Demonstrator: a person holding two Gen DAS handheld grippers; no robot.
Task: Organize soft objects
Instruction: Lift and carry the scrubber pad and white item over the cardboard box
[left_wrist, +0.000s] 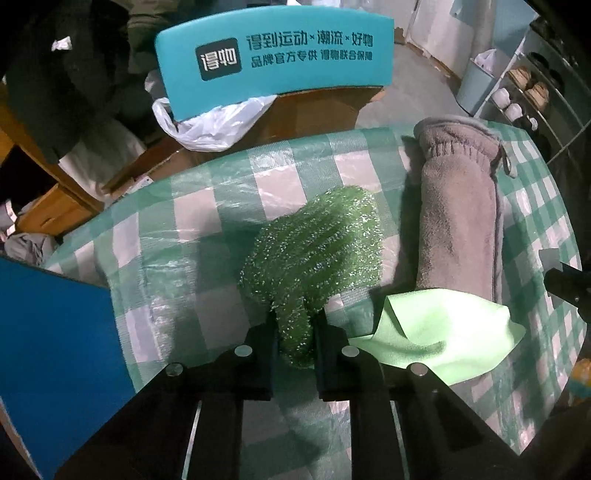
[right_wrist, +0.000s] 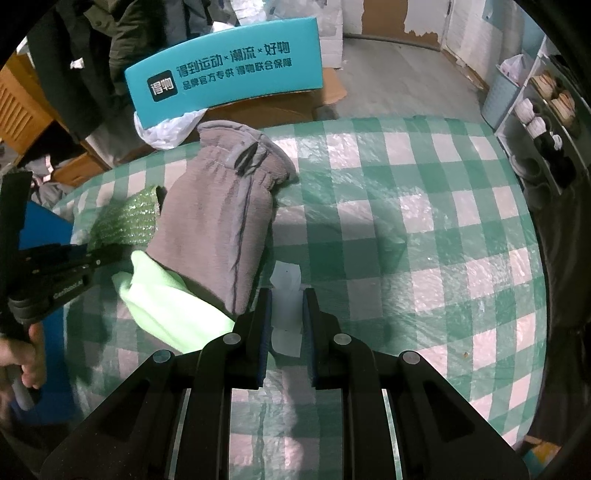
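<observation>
We see the left claw (left_wrist: 295, 332) clamped on the near end of one glittery green scrubber (left_wrist: 314, 251), which pokes out between its fingers and fans out ahead over the counter (left_wrist: 207, 206); its checked green-and-white cloth lies under a clear plastic film. Just right of that claw lies one pale green cloth (left_wrist: 443, 336), and beyond it one grey fleece mitt (left_wrist: 460, 206) stretches away, the cloth's far edge lapping its near end. From the right wrist view we see the right claw (right_wrist: 287, 306) drawn nearly together with a small white scrap (right_wrist: 286, 284) between its fingers; whether the pads press it we cannot tell. The mitt sits just left of this claw, the pale green cloth nearer left; a hand (right_wrist: 22, 354) grips the left claw's handle. We count one teal box (left_wrist: 275, 62) beyond the counter.
</observation>
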